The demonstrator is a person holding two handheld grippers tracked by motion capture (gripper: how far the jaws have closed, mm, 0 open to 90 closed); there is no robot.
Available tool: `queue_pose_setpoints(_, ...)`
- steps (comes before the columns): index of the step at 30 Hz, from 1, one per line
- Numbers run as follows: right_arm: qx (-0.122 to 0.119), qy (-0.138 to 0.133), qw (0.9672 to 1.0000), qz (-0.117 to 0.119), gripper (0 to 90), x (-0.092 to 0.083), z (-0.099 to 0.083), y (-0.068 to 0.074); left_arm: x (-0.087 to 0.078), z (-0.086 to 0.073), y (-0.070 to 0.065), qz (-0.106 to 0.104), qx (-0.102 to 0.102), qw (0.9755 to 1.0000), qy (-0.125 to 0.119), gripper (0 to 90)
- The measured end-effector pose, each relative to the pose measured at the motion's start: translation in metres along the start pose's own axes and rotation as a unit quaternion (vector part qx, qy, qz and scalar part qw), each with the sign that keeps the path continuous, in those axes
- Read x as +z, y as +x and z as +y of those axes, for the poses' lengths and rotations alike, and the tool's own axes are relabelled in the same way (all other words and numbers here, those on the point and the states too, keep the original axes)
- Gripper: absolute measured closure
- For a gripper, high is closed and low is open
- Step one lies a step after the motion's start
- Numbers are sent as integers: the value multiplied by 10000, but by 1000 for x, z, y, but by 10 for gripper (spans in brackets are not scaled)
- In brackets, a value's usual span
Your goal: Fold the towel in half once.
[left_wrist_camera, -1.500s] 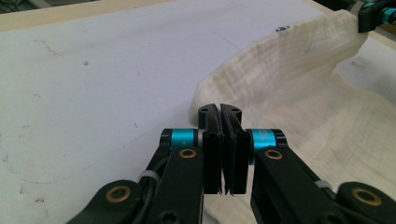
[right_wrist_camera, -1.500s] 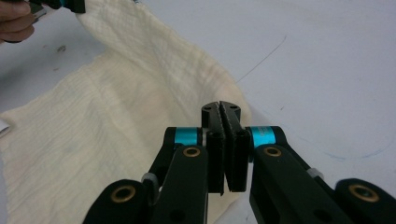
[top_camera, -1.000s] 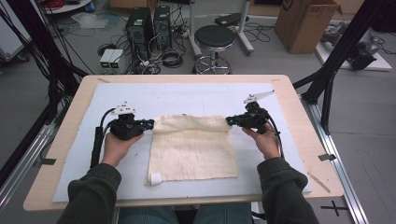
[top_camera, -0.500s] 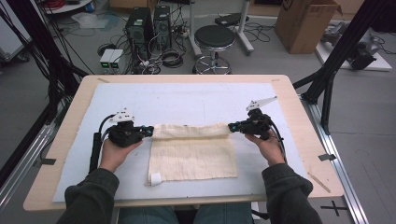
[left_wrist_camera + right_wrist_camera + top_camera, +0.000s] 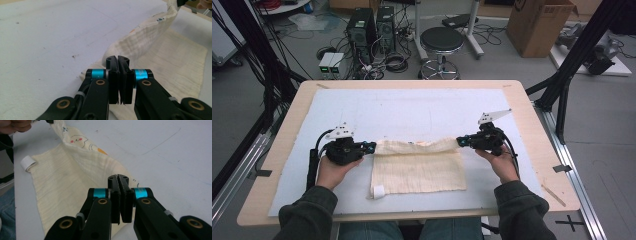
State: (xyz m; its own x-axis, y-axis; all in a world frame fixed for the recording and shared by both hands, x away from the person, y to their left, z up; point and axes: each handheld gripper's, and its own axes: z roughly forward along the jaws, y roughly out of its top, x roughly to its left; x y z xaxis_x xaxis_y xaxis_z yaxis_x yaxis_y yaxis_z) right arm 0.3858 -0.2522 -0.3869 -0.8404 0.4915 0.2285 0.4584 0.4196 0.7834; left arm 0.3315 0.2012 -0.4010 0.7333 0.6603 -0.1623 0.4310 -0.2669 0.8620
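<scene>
A cream muslin cloth [image 5: 418, 170] lies on the white mat [image 5: 412, 112], its far edge lifted and folded toward the person. My left gripper [image 5: 371, 147] is shut on the cloth's far left corner [image 5: 112, 53]. My right gripper [image 5: 460, 141] is shut on the far right corner [image 5: 110, 173]. The raised edge [image 5: 417, 145] stretches between them as a low ridge. In the right gripper view the cloth's underside shows small printed figures [image 5: 77, 138]. A white loop tag [image 5: 377, 191] sits at the near left corner, the tag [image 5: 27, 162] also seen beside the cloth.
The mat covers a wooden table [image 5: 532, 125] with black frame posts [image 5: 569, 65] at both sides. Beyond the far edge stand a stool [image 5: 442, 42], computer towers [image 5: 372, 25] and a cardboard box [image 5: 539, 22] on the floor. Cables [image 5: 314, 160] trail from each gripper.
Both grippers have moved toward the person, pulling the cloth's far edge up and over the near half. The flat part of the cloth has grown shorter.
</scene>
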Motion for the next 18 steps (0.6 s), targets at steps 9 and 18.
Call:
queue_pose_setpoints(9,-115,74,9999,40,888,-4,-2,10,-7,-10,-5,-42,14,10000,-22,868)
queue_pose_setpoints(18,-128,130,9998,50,888,-4,-10,16,-13,-13,-15,-99,182,9997,110,867)
